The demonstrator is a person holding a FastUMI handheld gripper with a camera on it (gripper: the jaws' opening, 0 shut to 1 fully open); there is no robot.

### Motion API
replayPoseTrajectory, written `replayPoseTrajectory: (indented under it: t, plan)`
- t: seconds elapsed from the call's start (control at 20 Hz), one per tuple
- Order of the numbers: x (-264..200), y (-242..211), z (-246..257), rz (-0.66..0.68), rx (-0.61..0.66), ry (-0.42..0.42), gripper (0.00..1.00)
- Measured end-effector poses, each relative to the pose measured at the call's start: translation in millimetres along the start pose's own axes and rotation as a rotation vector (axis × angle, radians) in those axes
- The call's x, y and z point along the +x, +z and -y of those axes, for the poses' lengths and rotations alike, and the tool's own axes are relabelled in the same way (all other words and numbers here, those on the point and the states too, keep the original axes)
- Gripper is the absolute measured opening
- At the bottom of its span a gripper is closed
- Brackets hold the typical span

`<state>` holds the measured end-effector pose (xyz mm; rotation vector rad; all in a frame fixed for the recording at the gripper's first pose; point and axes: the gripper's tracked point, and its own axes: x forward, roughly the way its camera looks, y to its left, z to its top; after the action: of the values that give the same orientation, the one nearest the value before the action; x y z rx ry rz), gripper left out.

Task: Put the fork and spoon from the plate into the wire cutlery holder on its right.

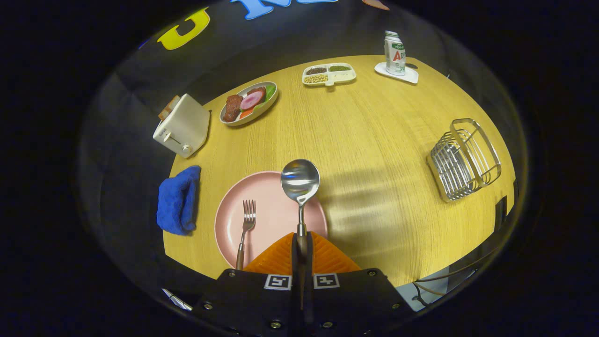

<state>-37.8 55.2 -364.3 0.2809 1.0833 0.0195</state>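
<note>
The spoon (300,187), shiny steel with a round bowl, stood out ahead of the claw (302,248), whose fingers were clenched on its handle. The fork (246,229) lay on the pink plate (266,196) just left; the wire cutlery holder (463,159) sat far right on the tabletop (374,140).

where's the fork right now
The fork lies on the pink plate, left of the spoon that the gripper holds by the handle.

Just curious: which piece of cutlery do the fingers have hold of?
The spoon: its handle is pinched between the fingers. The fork lies free on the pink plate.
</note>
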Motion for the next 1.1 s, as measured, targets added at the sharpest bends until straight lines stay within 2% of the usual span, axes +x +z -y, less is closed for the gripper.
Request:
replayPoseTrajectory:
  t: [0.3,0.7,0.9,1.1]
  plan:
    - [-40.2,22.8,50.1,0.086,0.05,-0.062,0.03]
    - [-77.7,50.1,153.3,0.126,0.134,-0.196,0.03]
    - [-80.2,49.6,191.3,0.056,0.113,-0.246,0.03]
    - [-73.7,41.9,206.1,-0.061,0.095,-0.249,0.03]
